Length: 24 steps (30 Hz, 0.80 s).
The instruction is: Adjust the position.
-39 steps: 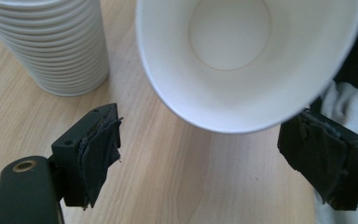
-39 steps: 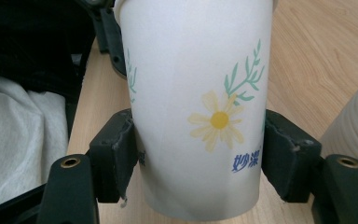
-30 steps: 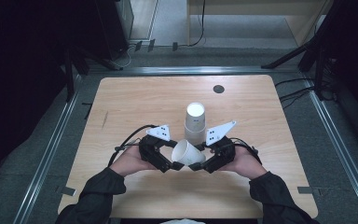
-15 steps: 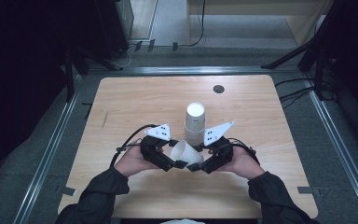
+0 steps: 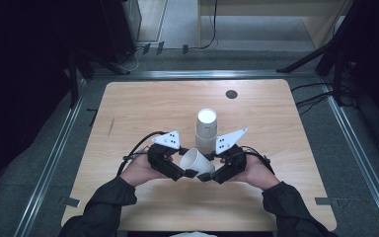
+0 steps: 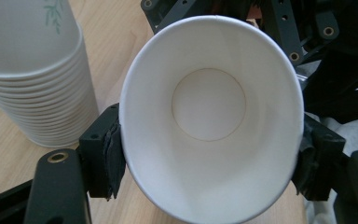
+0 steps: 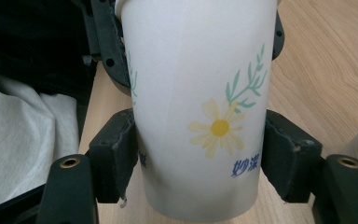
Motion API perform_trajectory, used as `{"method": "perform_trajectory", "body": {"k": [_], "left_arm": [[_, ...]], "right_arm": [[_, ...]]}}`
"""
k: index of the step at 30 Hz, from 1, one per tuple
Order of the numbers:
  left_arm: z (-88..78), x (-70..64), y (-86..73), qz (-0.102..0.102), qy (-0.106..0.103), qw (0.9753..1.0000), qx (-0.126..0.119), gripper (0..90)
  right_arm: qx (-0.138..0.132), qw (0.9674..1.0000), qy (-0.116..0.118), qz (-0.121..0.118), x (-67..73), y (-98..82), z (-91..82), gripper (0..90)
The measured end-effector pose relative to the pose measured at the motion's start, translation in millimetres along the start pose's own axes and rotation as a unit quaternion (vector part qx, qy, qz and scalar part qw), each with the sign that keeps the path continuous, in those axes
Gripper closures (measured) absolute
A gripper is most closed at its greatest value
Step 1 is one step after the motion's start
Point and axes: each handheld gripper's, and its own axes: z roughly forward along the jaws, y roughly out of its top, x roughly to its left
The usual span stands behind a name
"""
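Readable text: one mark only. The paper cup [image 7: 198, 107] carries two blue Chinese characters low on its side wall, just below and right of the printed yellow daisy; they look like 妙洁, though the second character is soft and I can't confirm it. A green sprig is printed above the daisy, no lettering with it. In the left gripper view the stack of cups [image 6: 32, 70] shows a bit of the same green sprig near its top edge, no characters legible. From the high view the stack's print is too small to read. Nothing else lettered or numbered on the table [image 5: 143, 108].
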Motion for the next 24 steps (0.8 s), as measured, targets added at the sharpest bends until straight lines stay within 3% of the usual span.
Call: {"method": "perform_trajectory", "body": {"k": [10,14,18,24], "left_arm": [[-18.3,8.8,1.0,-0.012,0.015,0.9998,-0.005,25.5],[-24.8,12.8,0.6,-0.021,0.015,0.9997,-0.003,25.5],[-32.2,16.2,2.2,-0.016,0.023,0.9996,0.005,25.5],[-41.1,20.9,4.7,-0.016,0.034,0.9991,0.017,25.5]], "right_arm": [[0.007,0.9998,-0.014,0.012,-2.3,-3.7,-2.0,21.9],[0.016,0.9989,-0.043,0.013,-2.3,-7.4,-0.9,21.3],[0.016,0.9972,-0.073,0.004,-1.2,-9.9,-0.5,20.1],[0.011,0.997,-0.076,0.006,-1.9,-11.5,-2.4,18.7]]}}
